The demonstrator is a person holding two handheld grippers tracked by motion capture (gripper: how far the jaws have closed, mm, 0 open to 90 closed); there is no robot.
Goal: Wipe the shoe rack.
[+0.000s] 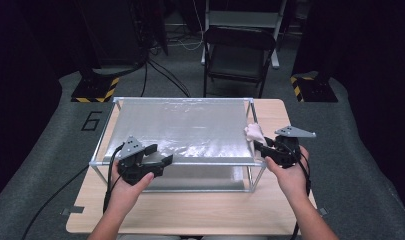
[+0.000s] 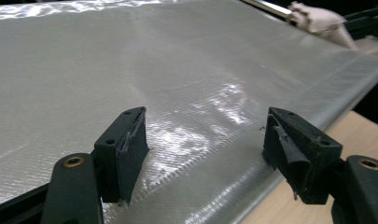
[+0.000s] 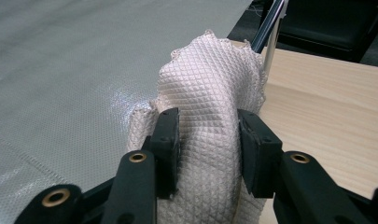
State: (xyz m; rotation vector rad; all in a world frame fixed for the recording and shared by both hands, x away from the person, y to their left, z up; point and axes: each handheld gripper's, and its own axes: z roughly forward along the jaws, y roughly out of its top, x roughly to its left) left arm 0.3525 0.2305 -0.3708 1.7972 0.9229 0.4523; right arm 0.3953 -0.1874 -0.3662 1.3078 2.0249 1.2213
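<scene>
Right gripper (image 3: 207,140): its two black jaws press on a bunched cloth from both sides; the fabric bulges up between and above the pads.
Cloth (image 3: 210,88): pale pink, with a fine diamond quilt pattern, crumpled into a lump. It sits at the right edge of the sheet, just beside the metal rail of the frame; in the high view it shows as a light wad (image 1: 253,132) at that same edge.
Right hand (image 1: 289,172): holds the gripper from below at the right side of the frame, the jaws pointing left toward the sheet.
Left gripper (image 2: 205,149): jaws stand wide apart with nothing between them; they hover over the near edge of the sheet, and whether they touch it I cannot tell.
Left hand (image 1: 127,187): grips its tool at the front left corner of the frame, well apart from the cloth.
Sheet (image 1: 182,125): grey, shiny and finely woven, stretched flat across the top of the frame, with bright glare near the front.
Frame (image 1: 175,162): thin metal bars forming a box that stands on the table.
Table (image 1: 190,207): light wood, bare in front of the frame.
Chair (image 1: 238,55): dark folding chair on the floor beyond the table.
</scene>
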